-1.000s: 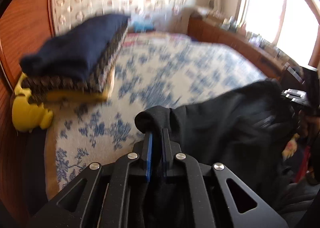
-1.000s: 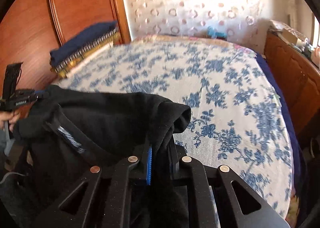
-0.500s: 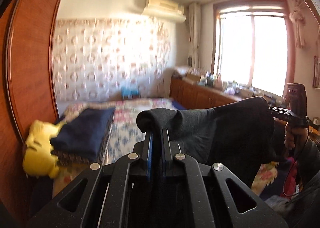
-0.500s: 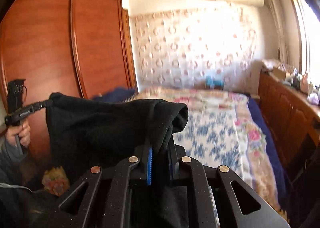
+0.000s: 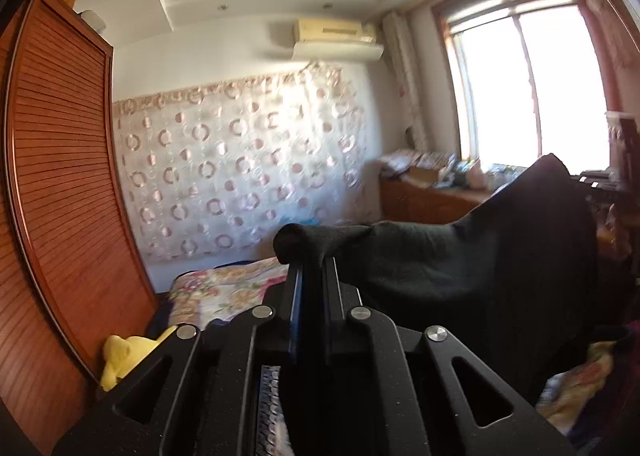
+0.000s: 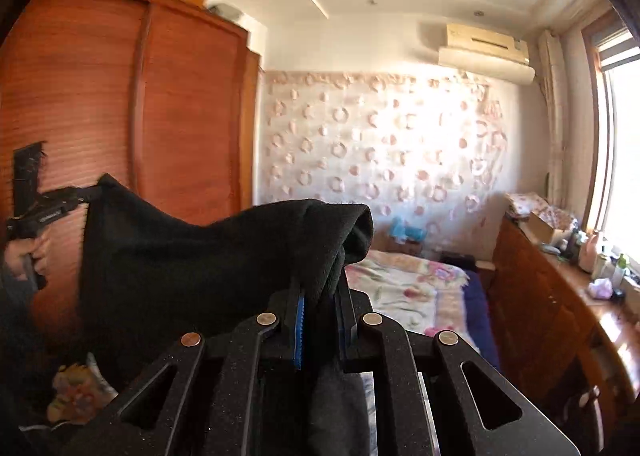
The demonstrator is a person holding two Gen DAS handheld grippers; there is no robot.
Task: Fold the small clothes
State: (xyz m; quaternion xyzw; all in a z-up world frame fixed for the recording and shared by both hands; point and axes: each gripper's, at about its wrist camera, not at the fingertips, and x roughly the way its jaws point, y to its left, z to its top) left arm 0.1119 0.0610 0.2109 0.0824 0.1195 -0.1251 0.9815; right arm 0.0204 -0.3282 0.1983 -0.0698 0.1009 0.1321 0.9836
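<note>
Both grippers were up in the air, cameras looking across the room rather than down at the bed. Left gripper [image 5: 311, 276] had its 2 fingers pressed together on a bunched corner of the black garment [image 5: 480, 256]; the fabric rolled over the fingertips in a thick wad. Right gripper [image 6: 320, 296] pinched the opposite corner the same way, blue pad [image 6: 299, 320] visible against the cloth.

The black garment hung stretched between the 2 grippers, top edge sagging in the middle, rest of it draping down. It was held clear of the bed [image 6: 404, 288], above its near end. In the right wrist view the left gripper [image 6: 86, 193] showed at the far left, clamped on the garment's peak, with the person's left hand [image 6: 28, 256] around the handle. In the left wrist view the right gripper sat at the far right edge, mostly hidden behind the cloth.

Background: wooden wardrobe [image 5: 60, 195] on the left, patterned wall covering [image 5: 240, 167] behind the bed, AC unit [image 6: 484, 51] high on the wall, bright window [image 5: 524, 83] on the right, wooden cabinet [image 6: 552, 316] under it with clutter on top. Yellow plush toy [image 5: 120, 356] lay beside the wardrobe. Floral bedspread was visible at the head of the bed.
</note>
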